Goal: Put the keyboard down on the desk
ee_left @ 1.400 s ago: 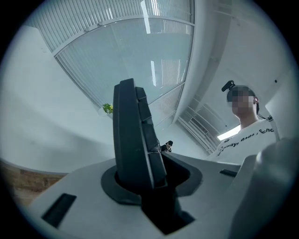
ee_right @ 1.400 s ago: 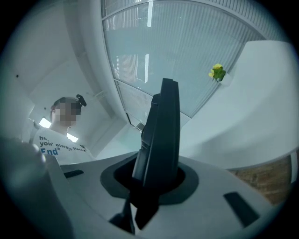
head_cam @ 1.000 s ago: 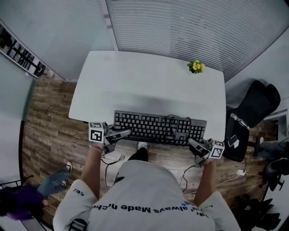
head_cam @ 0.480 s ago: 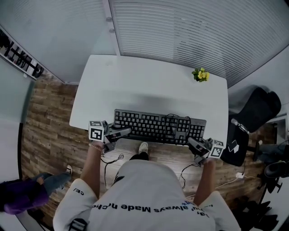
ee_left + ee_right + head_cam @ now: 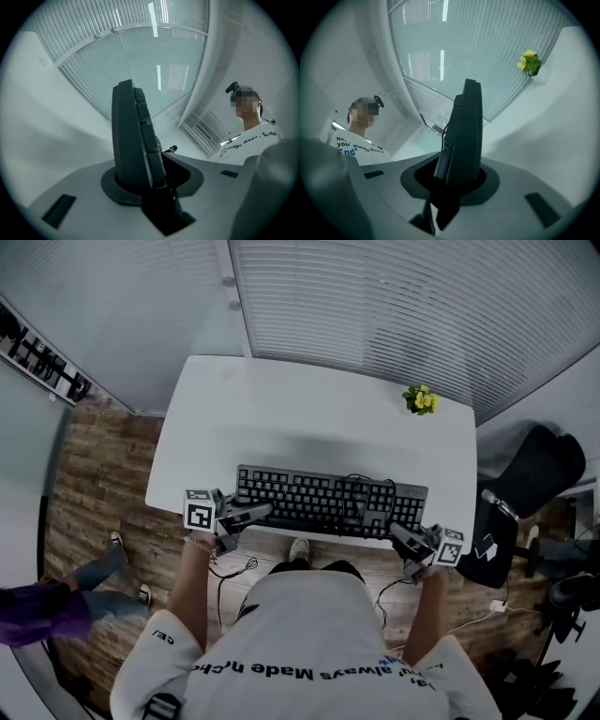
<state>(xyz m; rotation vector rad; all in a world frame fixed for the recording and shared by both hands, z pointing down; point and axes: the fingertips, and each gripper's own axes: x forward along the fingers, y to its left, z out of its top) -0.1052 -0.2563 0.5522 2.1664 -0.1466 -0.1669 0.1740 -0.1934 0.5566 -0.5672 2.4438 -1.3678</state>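
Beneath slatted blinds [image 5: 394, 306], a white rectangular worktop [image 5: 309, 418] has a black plastic keyboard [image 5: 309, 498] along its near edge. The left tool [image 5: 258, 514] and right tool [image 5: 398, 532] each clamp one end of it, jaws narrowly parted.

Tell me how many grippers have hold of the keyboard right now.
2. The left gripper is clamped on the keyboard at its left end, and the right gripper is clamped on its right end, at the front edge of the desk. No other gripper is in view.
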